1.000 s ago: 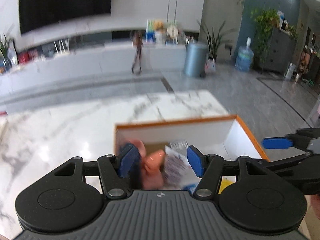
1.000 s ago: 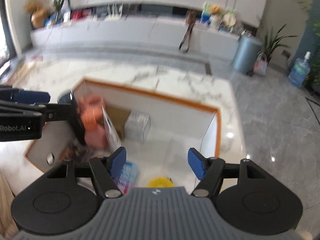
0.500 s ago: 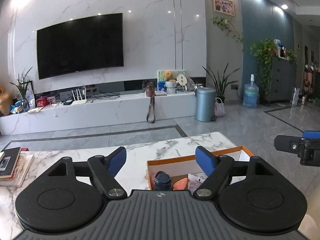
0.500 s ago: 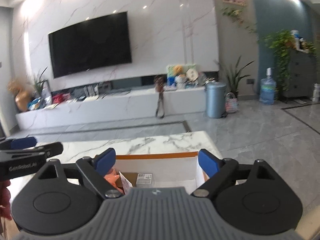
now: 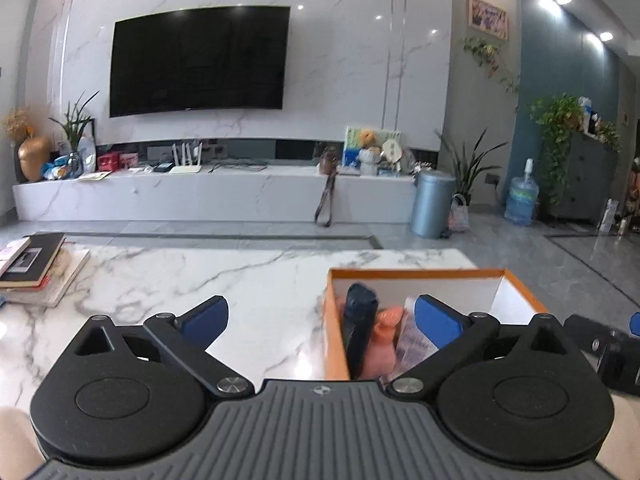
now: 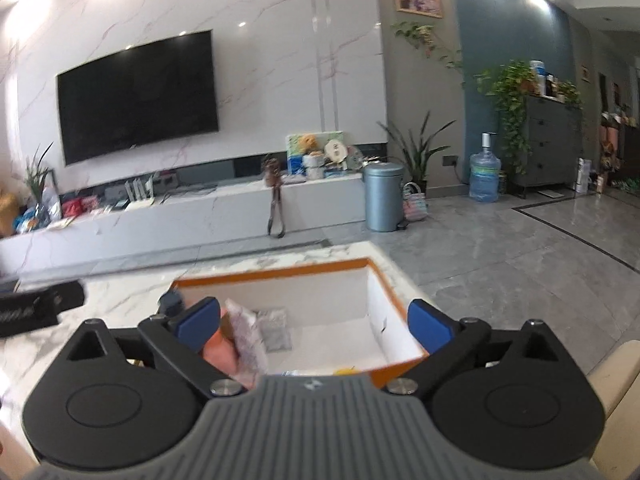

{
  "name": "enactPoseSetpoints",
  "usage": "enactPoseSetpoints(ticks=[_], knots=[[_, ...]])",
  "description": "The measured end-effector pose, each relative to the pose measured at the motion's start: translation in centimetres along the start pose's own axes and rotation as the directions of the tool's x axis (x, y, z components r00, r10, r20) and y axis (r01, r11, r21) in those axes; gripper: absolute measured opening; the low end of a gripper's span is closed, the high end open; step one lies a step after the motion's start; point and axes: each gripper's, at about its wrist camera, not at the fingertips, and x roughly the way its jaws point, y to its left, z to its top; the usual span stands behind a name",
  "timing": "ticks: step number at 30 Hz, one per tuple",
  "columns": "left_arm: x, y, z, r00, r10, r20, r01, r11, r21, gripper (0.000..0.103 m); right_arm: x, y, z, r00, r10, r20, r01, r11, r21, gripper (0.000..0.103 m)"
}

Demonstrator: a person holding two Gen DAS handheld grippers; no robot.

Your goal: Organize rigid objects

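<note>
Orange-rimmed cardboard box point(image 5: 436, 274) on the white marble table point(image 5: 208, 276) is packed at its 9 o'clock side with a dark bottle point(image 5: 360, 316), so both the left gripper point(image 5: 320, 320) and right gripper point(image 6: 316, 320) are held wide apart and empty.

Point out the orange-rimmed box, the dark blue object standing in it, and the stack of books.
orange-rimmed box point(image 5: 416, 274): left wrist view, on its far orange rim.
dark blue object point(image 5: 360, 312): left wrist view, on its upper body.
stack of books point(image 5: 36, 264): left wrist view, on the top dark cover.
</note>
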Motion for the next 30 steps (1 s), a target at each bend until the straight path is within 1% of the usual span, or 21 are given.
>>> enactPoseSetpoints(ticks=[3, 7, 10, 17, 27, 30], knots=[[-0.5, 0.0, -1.0, 1.0, 0.005, -0.004, -0.005, 1.0, 0.028, 0.103, -0.5, 0.9, -1.0, 1.0, 0.022, -0.002, -0.022, 0.999, -0.039, 0.099], [-0.2, -0.3, -2.3, 0.998, 0.025, -0.059, -0.02, 0.997, 0.075, 0.103, -0.4, 1.4, -2.0, 0.999, 0.036, -0.022, -0.037, 0.998, -0.041, 0.1], [-0.3, -0.1, -3.2, 0.996, 0.023, -0.09, -0.017, 0.998, 0.067, 0.103, -0.2, 1.4, -2.3, 0.998, 0.038, -0.041, -0.04, 0.998, -0.04, 0.1], [-1.3, 0.1, -3.6, 0.997, 0.029, -0.072, -0.023, 0.997, 0.074, 0.103, -0.5, 2.2, -3.1, 0.998, 0.036, -0.057, -0.039, 0.998, -0.047, 0.1], [-2.3, 0.6, -4.0, 0.996, 0.05, -0.071, -0.044, 0.996, 0.081, 0.103, -1.0, 2.5, -3.9, 0.993, 0.084, -0.083, -0.087, 0.996, -0.024, 0.1], [-2.4, 0.6, -4.1, 0.996, 0.051, -0.072, -0.045, 0.996, 0.083, 0.103, -1.1, 2.5, -4.0, 0.992, 0.088, -0.092, -0.09, 0.996, -0.017, 0.1]])
